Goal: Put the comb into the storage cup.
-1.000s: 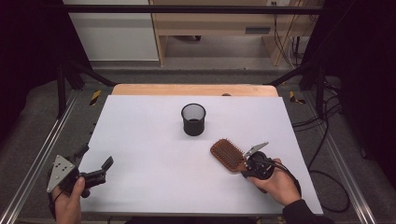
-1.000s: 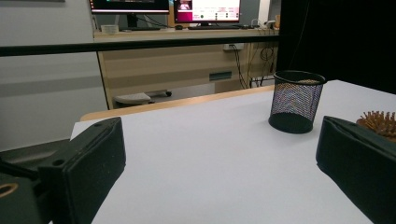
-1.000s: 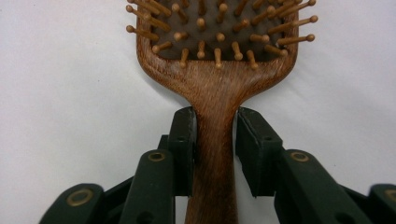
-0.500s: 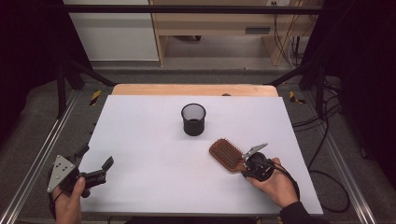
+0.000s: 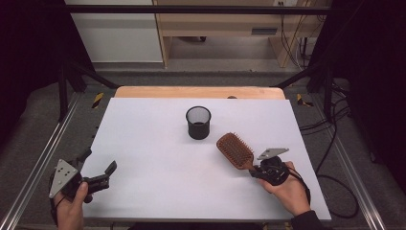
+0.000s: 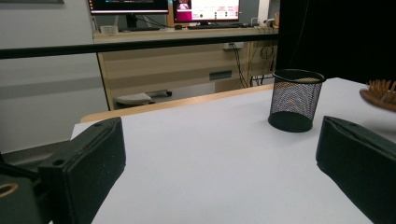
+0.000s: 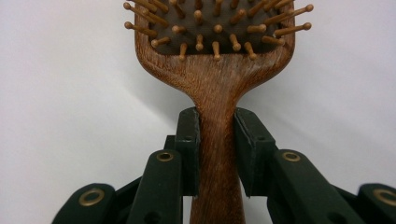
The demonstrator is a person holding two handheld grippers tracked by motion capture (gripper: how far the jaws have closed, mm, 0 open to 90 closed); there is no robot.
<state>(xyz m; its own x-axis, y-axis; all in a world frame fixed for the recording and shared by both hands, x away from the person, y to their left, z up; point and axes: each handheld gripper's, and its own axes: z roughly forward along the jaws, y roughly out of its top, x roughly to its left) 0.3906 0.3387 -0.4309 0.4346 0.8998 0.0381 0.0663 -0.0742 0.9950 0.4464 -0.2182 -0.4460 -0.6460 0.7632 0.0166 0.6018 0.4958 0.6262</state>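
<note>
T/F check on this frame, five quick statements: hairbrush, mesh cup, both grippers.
1. The right gripper is clamped on the handle of the wooden hairbrush. True.
2. The hairbrush lies bristles down. False: the bristles face up.
3. The left gripper holds the black mesh cup. False: its jaws stand open with nothing between them, and the cup sits well away near the middle of the table.
4. The mesh cup stands upright. True.
5. The hairbrush head is inside the cup. False: the head is beside the cup, apart from it.
</note>
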